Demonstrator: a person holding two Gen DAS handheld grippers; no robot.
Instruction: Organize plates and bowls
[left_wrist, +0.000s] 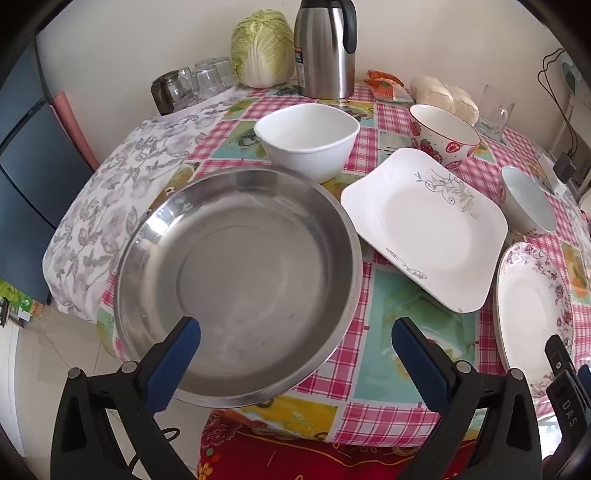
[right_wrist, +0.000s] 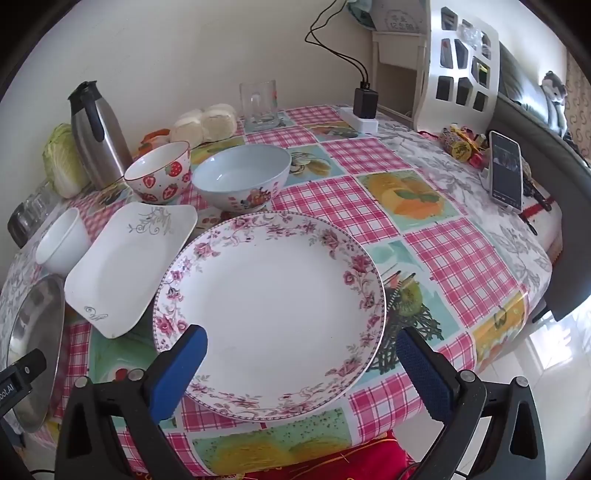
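On the surface (left_wrist: 406, 306), which is covered with a pink checked cloth with fruit pictures, several plates and bowls lie spread out. The left gripper (left_wrist: 295, 343) hangs over the near edge with its jaws wide open and holding nothing; its left blue finger is seen over the rim of the steel basin (left_wrist: 240, 273), but whether it touches the rim I cannot tell. This round metal basin lies at the near left part of the surface. Just behind it stands the white bowl (left_wrist: 308, 138), and to the right of the basin lies the square white plate (left_wrist: 428, 225) with a grey vine pattern, which looks a little tilted. Behind the square plate is the strawberry bowl (left_wrist: 443, 138), and to the right of it the pale blue bowl (right_wrist: 242, 177) with flowers on its side. The right gripper (right_wrist: 303, 363) also has its jaws wide open and empty, one finger on each side of the near part of the floral plate (right_wrist: 271, 314), a round plate with pink flowers on the rim that lies flat near the front edge, just beside the square plate. At the back near the wall are a steel thermos (left_wrist: 327, 48), a cabbage (left_wrist: 262, 48), a glass mug (right_wrist: 258, 105) and some buns (right_wrist: 207, 123).
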